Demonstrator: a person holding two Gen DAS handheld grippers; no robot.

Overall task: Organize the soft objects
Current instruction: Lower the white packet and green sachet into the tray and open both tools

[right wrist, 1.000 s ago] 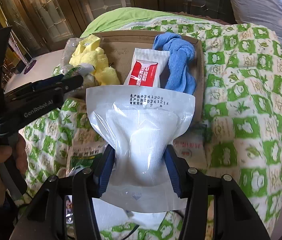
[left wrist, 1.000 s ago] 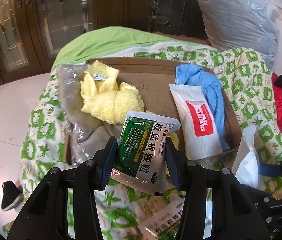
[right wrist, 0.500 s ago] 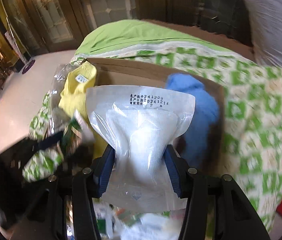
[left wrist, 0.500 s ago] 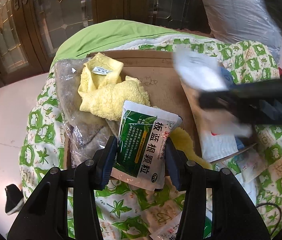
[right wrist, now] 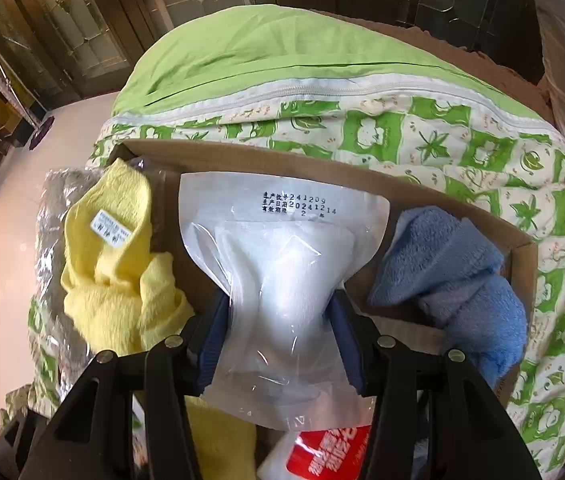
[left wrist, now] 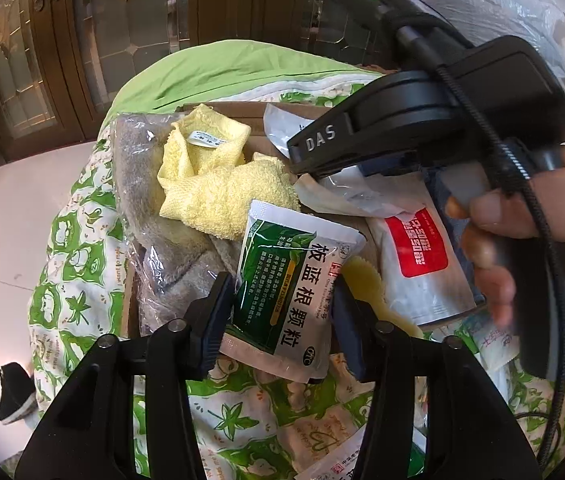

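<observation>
A green herbal sachet (left wrist: 286, 280) stands between the pads of my left gripper (left wrist: 284, 316) at the near edge of the cardboard box (left wrist: 222, 106). The jaws are opening, but the pads still touch the sachet's sides. My right gripper (right wrist: 278, 332) pinches a clear pouch of white wadding (right wrist: 282, 248) over the middle of the box (right wrist: 282, 156); its jaws are easing open. Inside the box a yellow towel (right wrist: 110, 276) lies on the left and a blue towel (right wrist: 450, 276) on the right. A red-label pouch (left wrist: 418, 256) lies under the right tool.
The right tool's black body (left wrist: 422, 120) and the hand (left wrist: 522, 216) holding it fill the right of the left wrist view. A grey towel in plastic (left wrist: 150, 200) hangs over the box's left side. The box sits on a green-and-white quilt (right wrist: 482, 160). More sachets (left wrist: 334, 460) lie near me.
My right gripper has carried the clear pouch leftward from beside the box to over its middle. Its body now crosses the left wrist view. The left gripper has stayed in place.
</observation>
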